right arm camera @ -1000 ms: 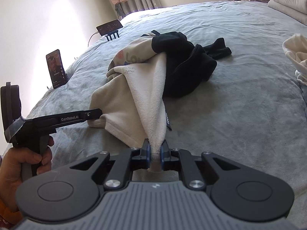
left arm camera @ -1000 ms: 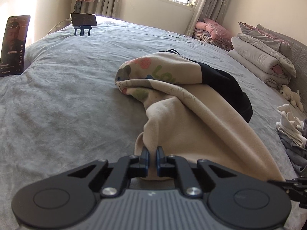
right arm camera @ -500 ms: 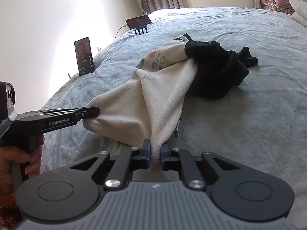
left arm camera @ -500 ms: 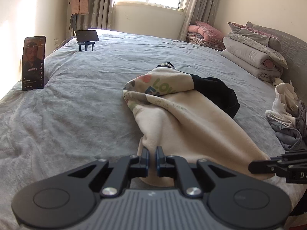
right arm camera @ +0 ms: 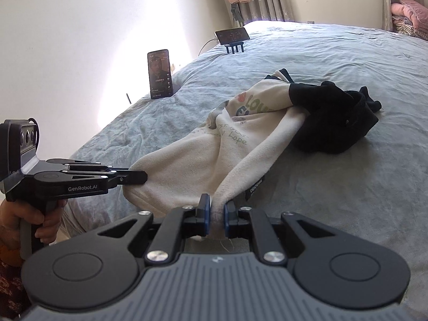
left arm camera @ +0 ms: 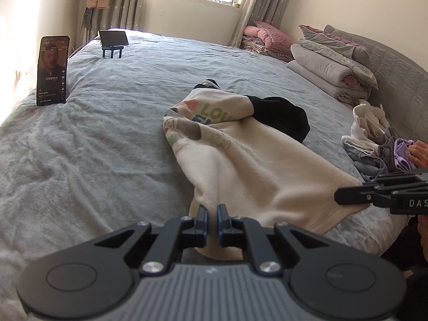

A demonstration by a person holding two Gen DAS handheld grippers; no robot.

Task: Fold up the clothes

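Note:
A cream fleece top point(left arm camera: 256, 171) with a coloured print and black sleeves point(left arm camera: 283, 115) lies bunched on the grey bed. My left gripper point(left arm camera: 211, 220) is shut on one corner of its hem near the bed's front edge. In the right wrist view my right gripper point(right arm camera: 217, 218) is shut on the other hem corner of the cream top point(right arm camera: 203, 157), and the hem stretches between the two. The left gripper point(right arm camera: 136, 178) shows from the side there, held by a hand point(right arm camera: 40, 219). The black sleeves point(right arm camera: 334, 117) trail off at the far end.
A phone point(left arm camera: 52, 71) stands upright at the bed's left edge, and another phone on a stand point(left arm camera: 113, 39) sits further back. Folded quilts point(left arm camera: 331, 61) lie by the headboard. A heap of loose clothes point(left arm camera: 374, 144) sits at the right edge.
Both grippers have pulled the cream top back toward the bed's front edge and spread apart, so the hem is wider and the garment lies longer and flatter.

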